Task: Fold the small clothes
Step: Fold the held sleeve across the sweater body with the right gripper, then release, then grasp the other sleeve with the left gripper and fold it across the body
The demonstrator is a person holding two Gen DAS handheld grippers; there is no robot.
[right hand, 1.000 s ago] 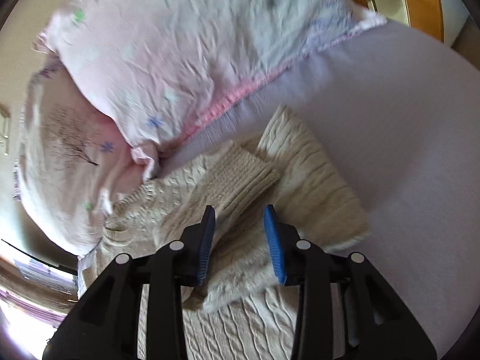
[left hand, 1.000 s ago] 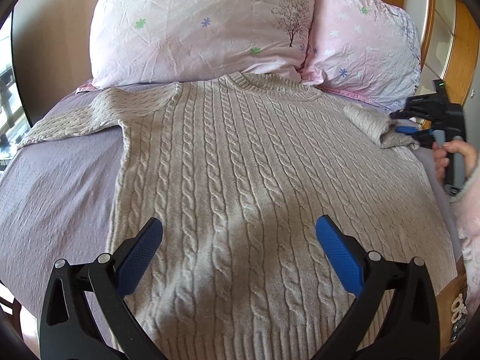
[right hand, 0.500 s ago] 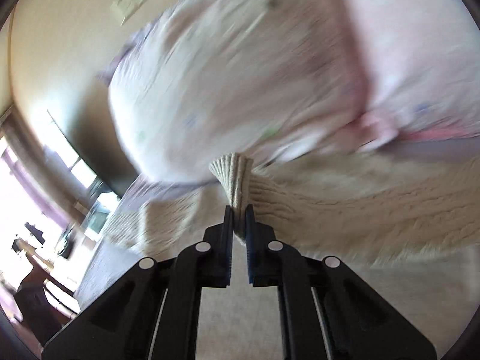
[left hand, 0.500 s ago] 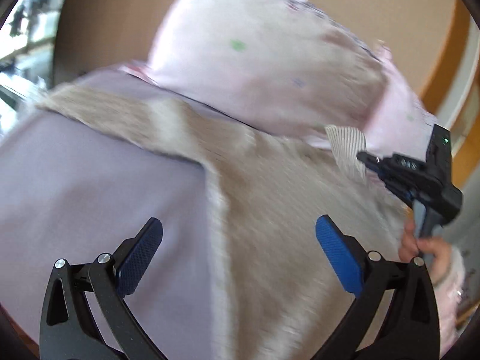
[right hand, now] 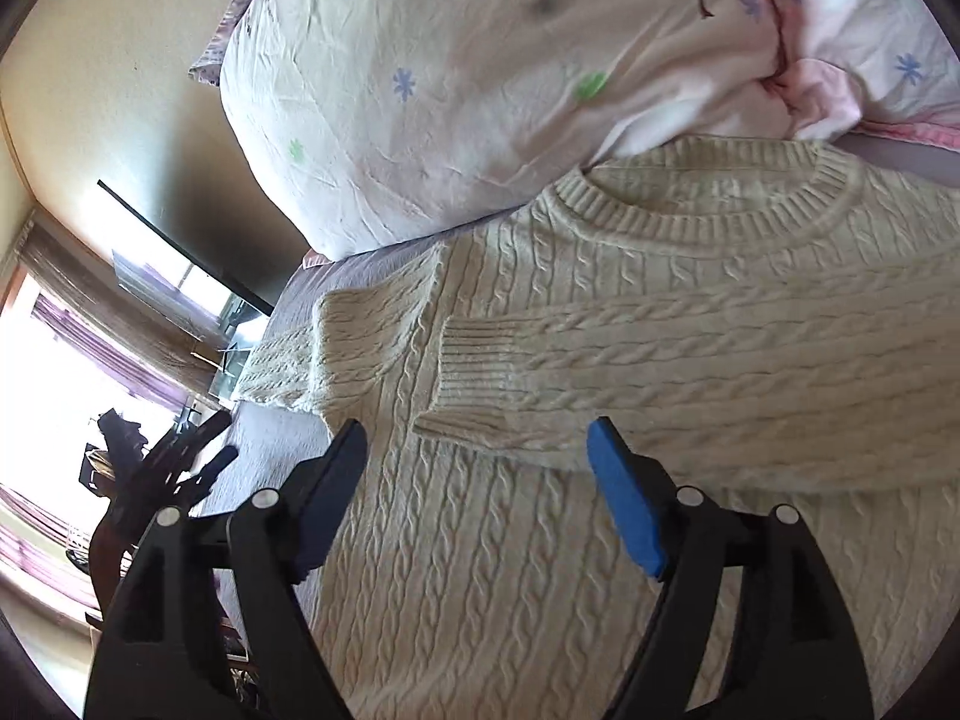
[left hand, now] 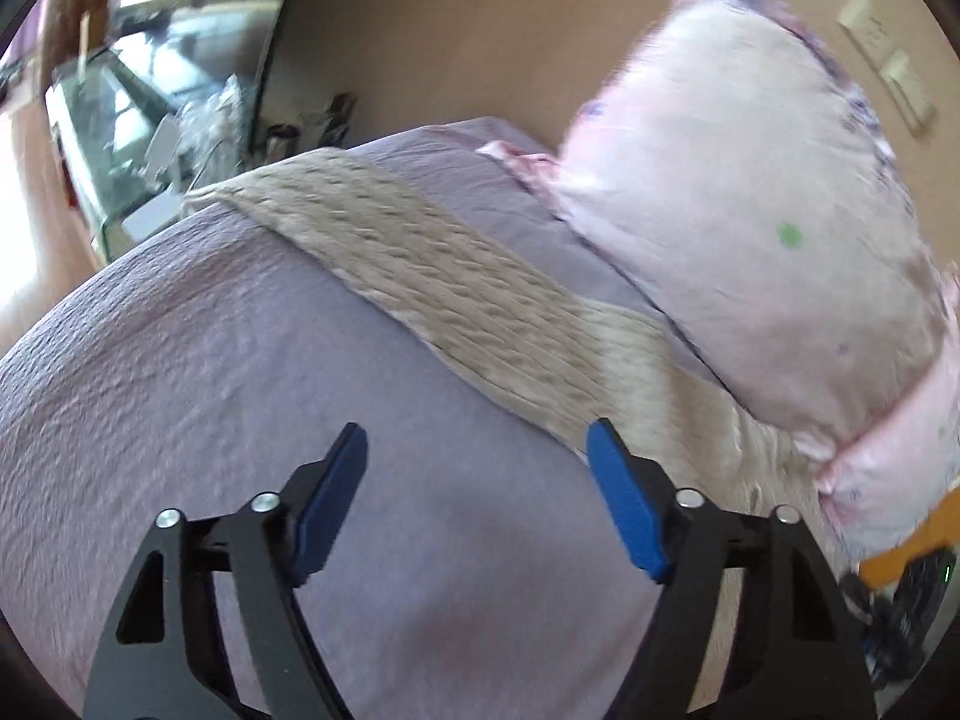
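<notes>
1. The right hand-held gripper [right hand: 477,468] is held spread and empty just above the cream cable-knit sweater [right hand: 540,540].
2. One sleeve [right hand: 690,360] is laid folded across the sweater's chest, below the collar [right hand: 708,216].
3. The left hand-held gripper [left hand: 477,474] is spread, empty, beside the other sleeve [left hand: 432,276], which is stretched out on the bed [left hand: 210,390].
4. Pillows [right hand: 450,90] are seen beyond the sweater's collar.

Lilac bed [left hand: 180,372]: sweater [right hand: 600,360], pillows [right hand: 450,90] on it.
</notes>
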